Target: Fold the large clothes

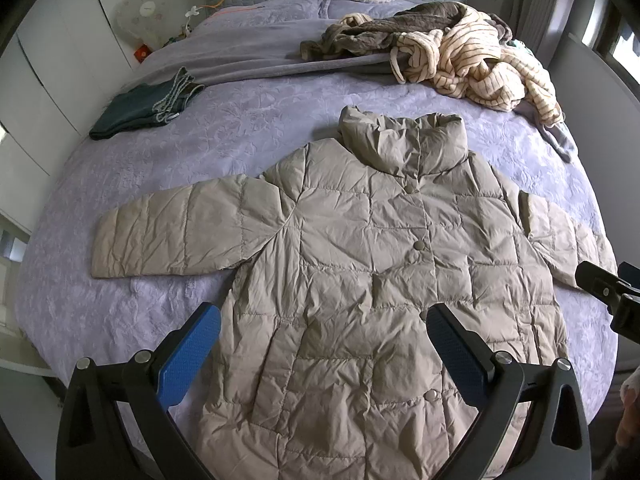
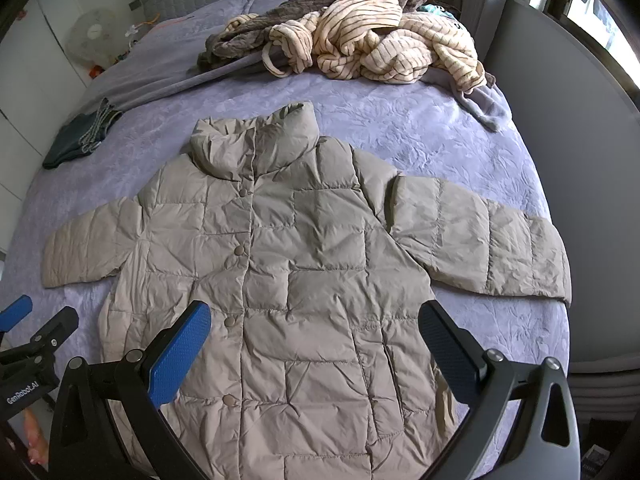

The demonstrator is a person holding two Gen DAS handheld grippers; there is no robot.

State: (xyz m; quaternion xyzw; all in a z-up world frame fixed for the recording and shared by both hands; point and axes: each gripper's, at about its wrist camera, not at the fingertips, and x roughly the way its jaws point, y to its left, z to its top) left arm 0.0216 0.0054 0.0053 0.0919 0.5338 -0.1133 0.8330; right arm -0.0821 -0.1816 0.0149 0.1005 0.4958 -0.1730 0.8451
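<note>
Left wrist view: beige puffer jacket (image 1: 360, 280) lay flat, front up, snaps shut, both sleeves spread, in the middle of the bed (image 1: 120, 300). Looked light, soft and puffy, with a slick shell; likely to slide and spring back, so I'd pinch deep at a sleeve cuff (image 1: 108, 248) or the hem corners, on a quilted seam. Left claw (image 1: 323, 344) hung spread over the lower front, holding nothing. Right claw (image 2: 314, 344) likewise spread and empty. Folded dark clothes (image 1: 144, 110) and a striped heap (image 1: 472, 64) lay well apart.
</note>
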